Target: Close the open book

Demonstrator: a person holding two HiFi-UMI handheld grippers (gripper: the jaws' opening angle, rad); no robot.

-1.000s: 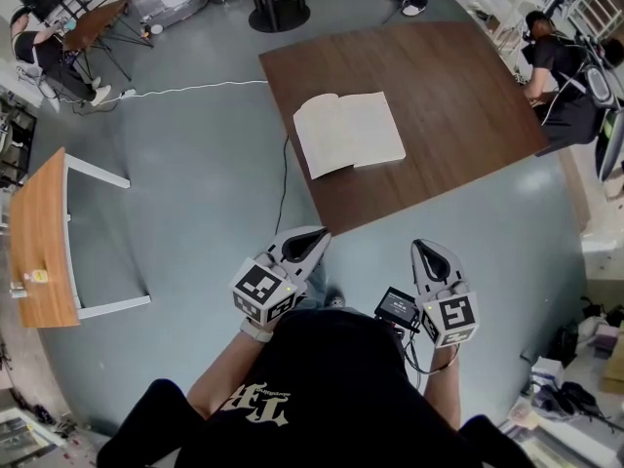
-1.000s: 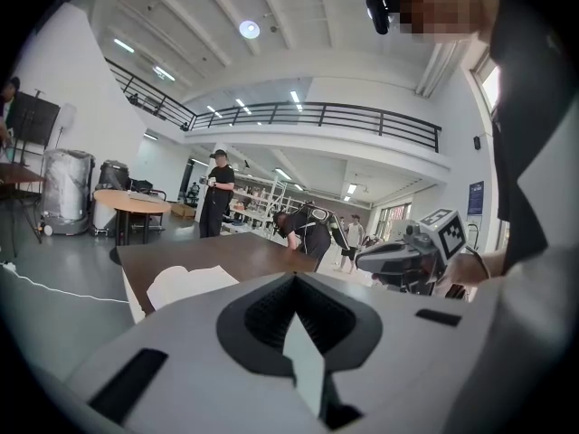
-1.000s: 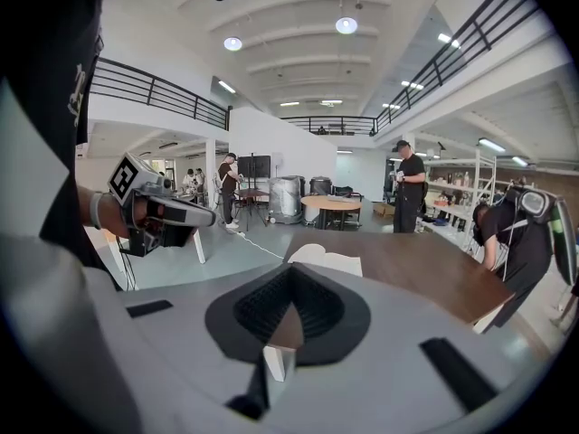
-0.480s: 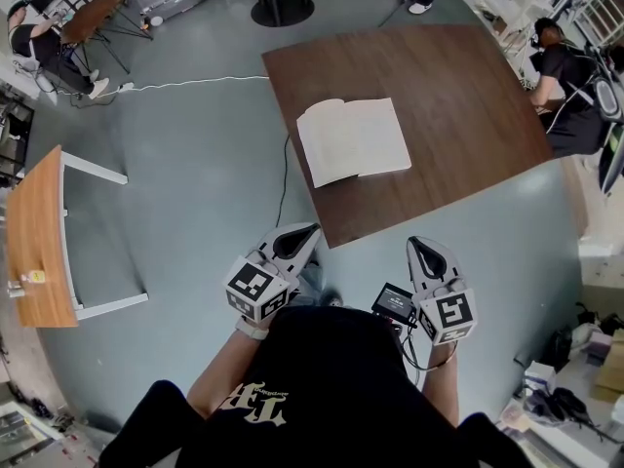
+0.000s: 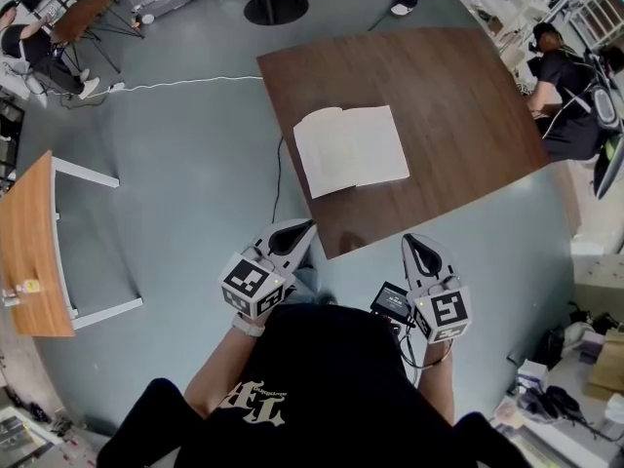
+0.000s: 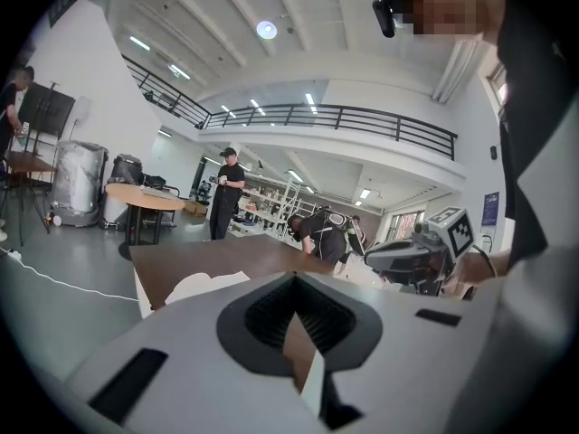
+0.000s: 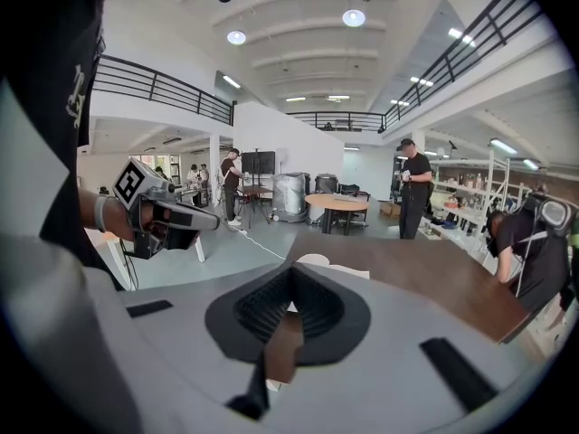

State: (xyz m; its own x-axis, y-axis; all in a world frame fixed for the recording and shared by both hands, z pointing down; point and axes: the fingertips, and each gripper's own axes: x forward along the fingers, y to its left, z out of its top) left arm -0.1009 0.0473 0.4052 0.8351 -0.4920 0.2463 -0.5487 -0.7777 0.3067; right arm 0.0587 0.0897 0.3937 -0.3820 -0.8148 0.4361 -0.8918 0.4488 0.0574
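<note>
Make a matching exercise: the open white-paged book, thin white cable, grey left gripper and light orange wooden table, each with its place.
1 open white-paged book
2 thin white cable
3 grey left gripper
4 light orange wooden table

A trailing across the grey floor
B at the head view's left edge
C flat on the dark brown table
D near that table's front corner, jaws together

Pairs: 1-C, 2-A, 3-D, 4-B

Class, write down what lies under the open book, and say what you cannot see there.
The open book lies flat on the dark wooden table, pages up. Only tabletop shows around it; the patch beneath is covered, so anything there is hidden.
</note>
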